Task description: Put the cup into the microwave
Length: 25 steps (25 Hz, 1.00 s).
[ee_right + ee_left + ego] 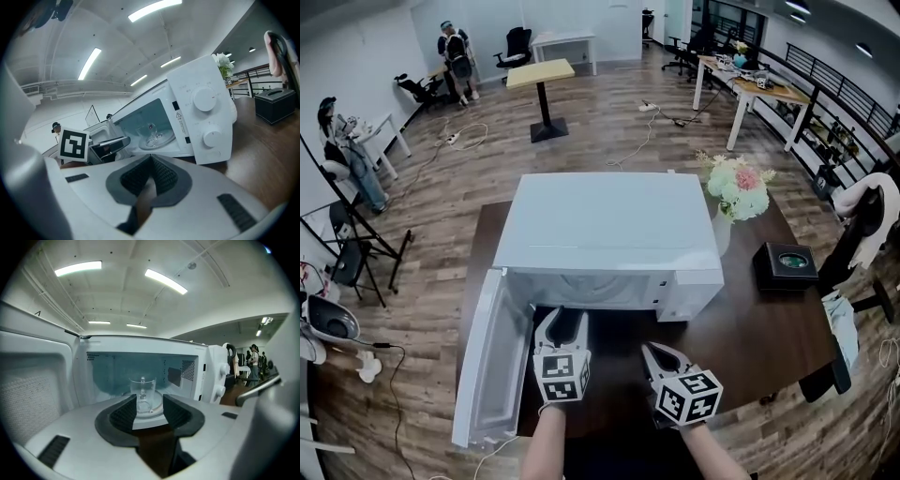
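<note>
From my remote seat I see the microwave sitting white and boxy in the middle of the dark brown counter; its door hangs wide open toward the left, the inner face turned up to the head view. The cup, clear glass, stands upright inside the cavity on the round glass turntable; nothing touches it.

My left tool is held just in front of the open cavity, pointing in; in the left gripper view its jaws stand apart with a clear gap, and only the front edge of the oven floor and the cup beyond show through that gap, so the left tool is open and empty. My right tool sits beside it, lower on the counter and off toward the control panel; in the right gripper view the ribbed pads meet at their tips with nothing between them, so the right tool is closed on nothing. That view looks at the microwave from an angle, and the cup shows through the opening, left of the two round knobs.

On the counter to the right of the microwave stands a vase of pale flowers; a black box lies near it, closer to the counter's edge.
</note>
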Motion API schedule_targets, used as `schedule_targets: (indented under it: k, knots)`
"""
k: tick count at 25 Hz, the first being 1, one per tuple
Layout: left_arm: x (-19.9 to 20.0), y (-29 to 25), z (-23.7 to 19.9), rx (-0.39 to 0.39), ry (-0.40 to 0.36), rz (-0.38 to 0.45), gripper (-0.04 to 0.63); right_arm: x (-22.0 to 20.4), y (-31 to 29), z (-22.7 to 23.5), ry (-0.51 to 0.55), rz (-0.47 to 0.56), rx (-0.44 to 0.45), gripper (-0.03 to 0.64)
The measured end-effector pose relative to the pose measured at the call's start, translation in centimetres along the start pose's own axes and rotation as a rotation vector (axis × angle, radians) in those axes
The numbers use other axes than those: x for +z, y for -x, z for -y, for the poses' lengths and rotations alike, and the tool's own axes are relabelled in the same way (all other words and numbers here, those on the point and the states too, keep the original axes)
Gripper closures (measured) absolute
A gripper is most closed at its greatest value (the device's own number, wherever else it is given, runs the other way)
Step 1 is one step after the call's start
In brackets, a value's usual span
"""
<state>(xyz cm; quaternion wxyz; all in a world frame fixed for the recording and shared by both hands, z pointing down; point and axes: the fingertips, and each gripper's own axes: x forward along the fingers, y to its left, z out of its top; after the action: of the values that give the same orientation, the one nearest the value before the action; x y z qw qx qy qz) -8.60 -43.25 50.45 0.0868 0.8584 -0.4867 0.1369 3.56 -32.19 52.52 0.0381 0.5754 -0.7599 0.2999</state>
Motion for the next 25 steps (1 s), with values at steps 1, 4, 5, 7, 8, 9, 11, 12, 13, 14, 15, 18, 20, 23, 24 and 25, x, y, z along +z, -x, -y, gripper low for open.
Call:
schedule_targets:
  k: [1, 4, 5, 7, 8, 9, 11, 12, 13, 14, 15, 18, 20, 23, 24, 25]
  knots:
    - [0.1, 0.5, 0.2, 0.000, 0.005, 0.005, 0.425, 0.3, 0.1, 0.0, 0.010, 0.005, 0.000, 0.623]
    - [0.6, 2.1, 0.8, -0.019, 0.060, 0.026, 0.460, 1.0, 0.3, -0.3, 0.030, 0.023, 0.005, 0.623]
    - [0.8, 2.7, 1.0, -0.028, 0.078, 0.032, 0.464, 1.3, 0.4, -0.4, 0.032, 0.029, 0.008, 0.623]
    - [1.2, 3.7, 1.3, -0.042, 0.096, 0.043, 0.479, 1.8, 0.5, -0.8, 0.034, 0.041, 0.015, 0.623]
    - [1.4, 4.2, 1.4, -0.047, 0.098, 0.048, 0.487, 2.0, 0.6, -0.9, 0.035, 0.046, 0.018, 0.623]
    - [1.5, 4.7, 1.5, -0.051, 0.100, 0.053, 0.496, 2.2, 0.7, -1.1, 0.036, 0.052, 0.021, 0.623]
    - [1.9, 5.6, 1.7, -0.061, 0.119, 0.063, 0.506, 2.6, 1.0, -1.4, 0.038, 0.065, 0.024, 0.623]
    - [2.0, 6.0, 1.8, -0.068, 0.137, 0.067, 0.506, 2.8, 1.2, -1.6, 0.040, 0.072, 0.026, 0.623]
    - [2.2, 6.4, 1.9, -0.075, 0.153, 0.069, 0.506, 3.0, 1.4, -1.7, 0.044, 0.077, 0.027, 0.623]
    - [2.3, 6.8, 2.0, -0.082, 0.164, 0.070, 0.506, 3.2, 1.6, -1.8, 0.052, 0.082, 0.028, 0.623]
    - [2.5, 7.2, 2.1, -0.088, 0.169, 0.069, 0.507, 3.5, 1.9, -1.8, 0.062, 0.087, 0.027, 0.623]
    - [2.8, 8.2, 2.5, -0.098, 0.158, 0.067, 0.524, 4.8, 2.8, -1.8, 0.103, 0.112, 0.014, 0.623]
    - [3.1, 8.7, 2.8, -0.104, 0.143, 0.068, 0.540, 5.6, 3.3, -1.6, 0.123, 0.131, 0.004, 0.623]
    - [3.1, 9.1, 3.4, -0.121, 0.114, 0.064, 0.565, 6.3, 4.0, -1.2, 0.146, 0.144, -0.012, 0.623]
    - [3.1, 9.3, 3.7, -0.126, 0.104, 0.061, 0.570, 6.4, 4.2, -1.1, 0.158, 0.145, -0.020, 0.623]
    - [3.1, 9.5, 3.9, -0.131, 0.095, 0.057, 0.574, 6.4, 4.3, -1.0, 0.173, 0.148, -0.028, 0.623]
